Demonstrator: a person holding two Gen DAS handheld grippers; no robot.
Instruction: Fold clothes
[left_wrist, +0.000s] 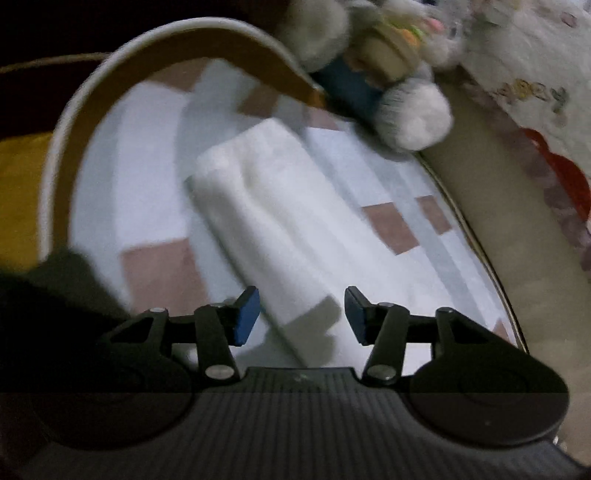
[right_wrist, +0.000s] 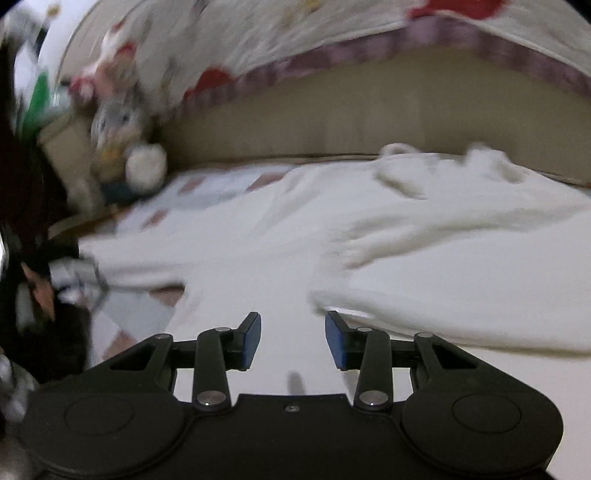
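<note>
Our left gripper (left_wrist: 302, 315) stands spread and empty above the near end of a folded white cloth (left_wrist: 266, 206), whose long axis runs diagonally away up-left. Our right gripper (right_wrist: 293, 339), also spread and empty, hovers over a rumpled white garment (right_wrist: 369, 236) (unfolded, we judge); its bulk lies ahead-right, with the checked bedsheet (right_wrist: 125, 321) bare to the left.

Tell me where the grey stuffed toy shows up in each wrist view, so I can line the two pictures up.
Left wrist: the grey stuffed toy sits at the top, right of centre, beyond the folded white cloth.
Right wrist: the toy is at the left, above the middle, blurred, past the spread white garment.
Shared landmark: the patterned quilt with red patches, draped beside the toy in both views.
</note>
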